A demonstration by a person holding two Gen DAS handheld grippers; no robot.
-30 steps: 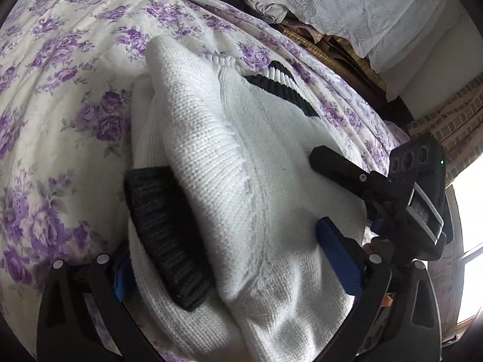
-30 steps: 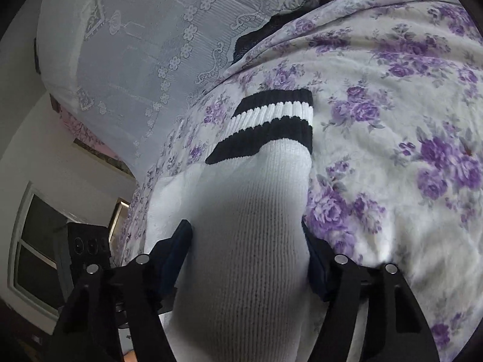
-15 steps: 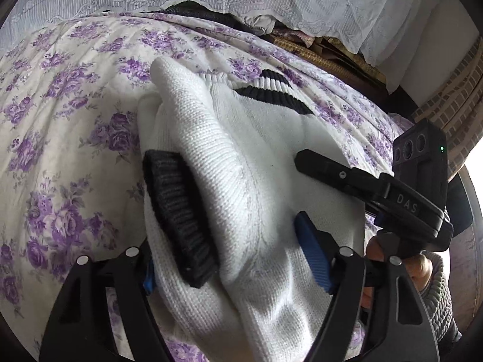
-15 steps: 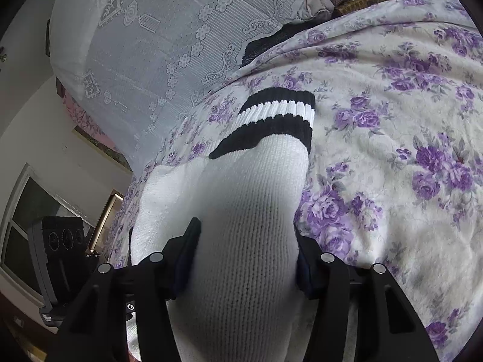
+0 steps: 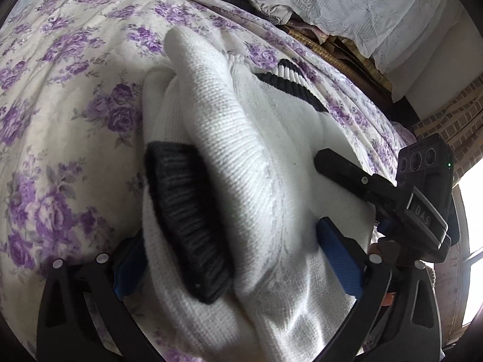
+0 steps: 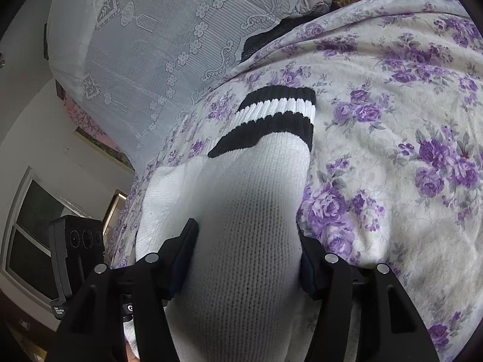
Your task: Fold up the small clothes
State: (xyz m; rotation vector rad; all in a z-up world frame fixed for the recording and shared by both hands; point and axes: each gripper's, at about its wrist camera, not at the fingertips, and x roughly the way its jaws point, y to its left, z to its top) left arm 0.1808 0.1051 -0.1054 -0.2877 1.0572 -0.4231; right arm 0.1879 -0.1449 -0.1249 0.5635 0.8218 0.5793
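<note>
A white knit sweater (image 5: pixel 241 150) lies bundled on the floral bed cover (image 5: pixel 60 90). One black cuff (image 5: pixel 184 217) rests on top of it, and the black-and-white striped hem (image 6: pixel 271 120) lies at its far end. My left gripper (image 5: pixel 232 250) straddles the near end of the bundle. Its jaws are opening wide, with the knit bulging between the blue pads. My right gripper (image 6: pixel 246 235) has its pads pressed on a thick white fold, and its jaws are opening slightly. One of its fingers (image 5: pixel 341 169) shows lying on the sweater in the left wrist view.
A lace cloth (image 6: pixel 151 30) hangs behind the bed, with dark clothes and woven things under it (image 5: pixel 332 48). The floral bed cover (image 6: pixel 407 120) spreads out to the right. A window (image 6: pixel 30 226) and a brick wall (image 5: pixel 452 126) are at the sides.
The left fingers drew in on the bundle half a second ago and have spread apart again. The right fingers narrowed on the fold. The sweater stayed in place.
</note>
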